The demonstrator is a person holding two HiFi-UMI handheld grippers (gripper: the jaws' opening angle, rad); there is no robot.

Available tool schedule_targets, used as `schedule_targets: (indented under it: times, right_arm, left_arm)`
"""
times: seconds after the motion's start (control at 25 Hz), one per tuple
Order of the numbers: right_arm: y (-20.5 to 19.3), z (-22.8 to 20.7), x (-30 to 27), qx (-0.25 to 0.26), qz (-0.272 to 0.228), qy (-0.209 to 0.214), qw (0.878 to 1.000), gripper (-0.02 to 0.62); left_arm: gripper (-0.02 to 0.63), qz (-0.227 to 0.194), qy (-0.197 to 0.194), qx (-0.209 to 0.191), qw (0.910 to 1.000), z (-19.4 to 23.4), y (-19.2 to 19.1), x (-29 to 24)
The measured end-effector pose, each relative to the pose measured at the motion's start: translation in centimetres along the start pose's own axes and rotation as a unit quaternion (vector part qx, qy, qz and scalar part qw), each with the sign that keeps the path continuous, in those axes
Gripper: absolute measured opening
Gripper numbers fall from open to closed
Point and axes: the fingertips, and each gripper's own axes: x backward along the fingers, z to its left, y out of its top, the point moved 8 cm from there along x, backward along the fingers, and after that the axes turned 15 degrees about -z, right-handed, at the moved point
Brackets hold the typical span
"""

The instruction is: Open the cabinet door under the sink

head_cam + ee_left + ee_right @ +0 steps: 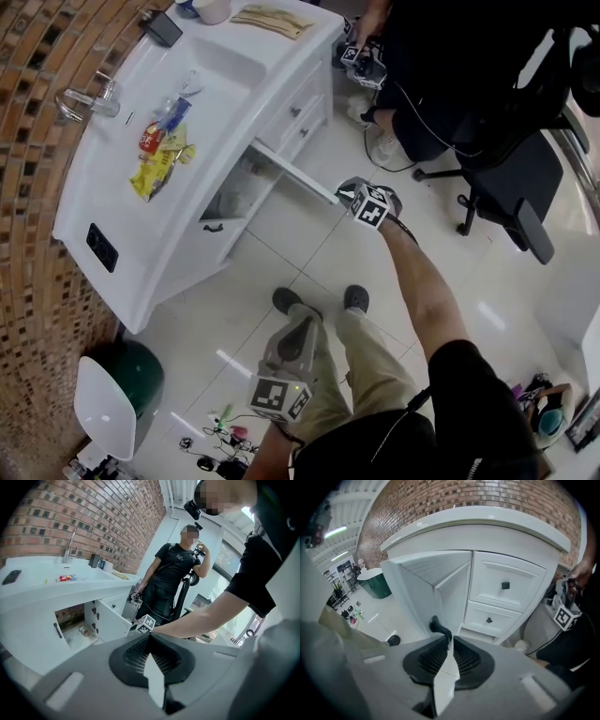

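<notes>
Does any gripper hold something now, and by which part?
The right gripper grips the cabinet door by its black handle; the left gripper holds nothing, jaws together.

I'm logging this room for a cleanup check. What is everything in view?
vanity: one, white, against brick wall.
cabinet door: one, white, swung open.
door handle: one, black, on the open door.
snack packets: several, yellow and red, on counter.
bin: one, green, floor beside vanity.
office chair: one, black, on floor.
second person: one, dark clothes, by the drawers.
left gripper: one, grey, shut, empty.
right gripper: one, grey, shut on door handle.
</notes>
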Motion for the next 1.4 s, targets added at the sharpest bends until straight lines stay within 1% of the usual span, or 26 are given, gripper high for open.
schedule_targets:
  times: [0.12,0.16,0.36,0.48,0.56,0.64,0.76,1.0,1.2,1.4]
  right_arm:
    - [-0.4,-0.1,1.2,-0.026,-0.019,-0.044,0.999,0.071]
    - [-0.7,-0.1,2.0,-0.037,-0.026,-0.055,0.997,0.103]
    - [-1.5,1.8,7.3,-0.07,-0.058,-0.089,0.992,0.104]
    - [-1.0,4.2,11.0,-0.09,-0.088,-0.104,0.987,0.103]
    - [-0.4,5.9,13.9,-0.096,-0.106,-0.109,0.984,0.084]
    - [1.1,7.4,16.8,-0.091,-0.132,-0.107,0.981,0.027]
    - [4.2,10.0,20.4,-0.073,-0.163,-0.095,0.979,-0.008]
    - [12.5,14.9,26.7,-0.033,-0.215,-0.056,0.975,-0.008]
    - [18.6,19.6,30.1,-0.007,-0.247,-0.022,0.969,-0.008]
    - [23.0,24.6,32.4,0.017,-0.27,-0.009,0.963,-0.008]
  left_arm:
    - [0.015,-0.007,0.0,-0.008,0.9999,-0.4,0.4,-0.2]
    - [0.015,-0.009,0.002,-0.009,0.9999,-0.5,0.6,-0.2]
    - [0.015,-0.027,0.021,-0.01,0.9994,-0.6,1.6,0.7]
    - [0.015,-0.04,0.034,-0.017,0.9985,-0.8,1.9,2.0]
    - [0.015,-0.052,0.042,-0.02,0.9976,-1.4,2.3,2.8]
    - [0.015,-0.067,0.053,-0.022,0.9961,-2.0,3.1,3.7]
    - [0.015,-0.091,0.07,-0.025,0.9931,-2.8,4.3,5.9]
    - [0.015,-0.14,0.116,-0.022,0.9832,-3.8,7.3,12.6]
    - [0.015,-0.17,0.133,-0.027,0.9761,-4.7,9.0,18.2]
    - [0.015,-0.195,0.139,-0.028,0.9706,-5.4,9.3,22.7]
